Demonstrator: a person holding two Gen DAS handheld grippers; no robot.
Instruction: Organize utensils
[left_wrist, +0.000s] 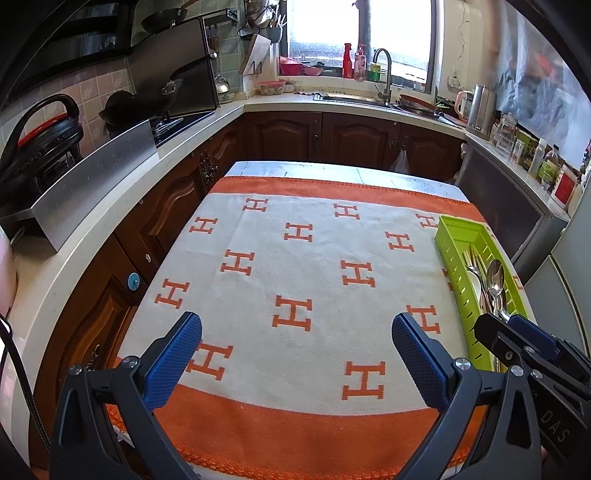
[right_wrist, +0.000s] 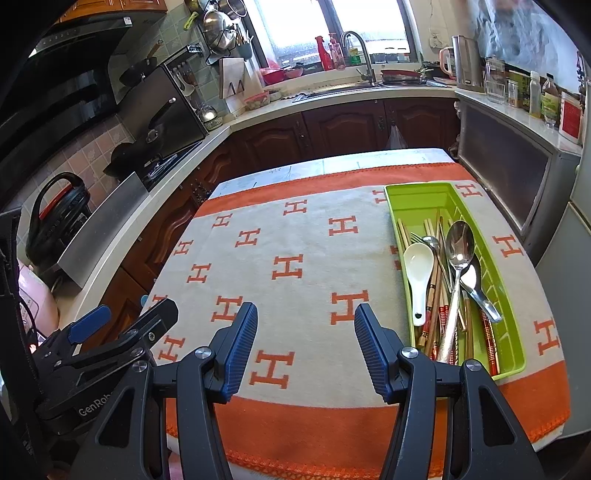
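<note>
Two black hand-held grippers with blue pads

Left hand-held gripper (left_wrist: 297, 363) and right hand-held gripper (right_wrist: 306, 349): black angular frames, ribbed blue finger pads (right_wrist: 240, 350), silver screws; white lettering "GenRob", "DAS".

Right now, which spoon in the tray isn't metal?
The white ceramic spoon, leftmost in the green tray; the other spoons are shiny metal.
</note>
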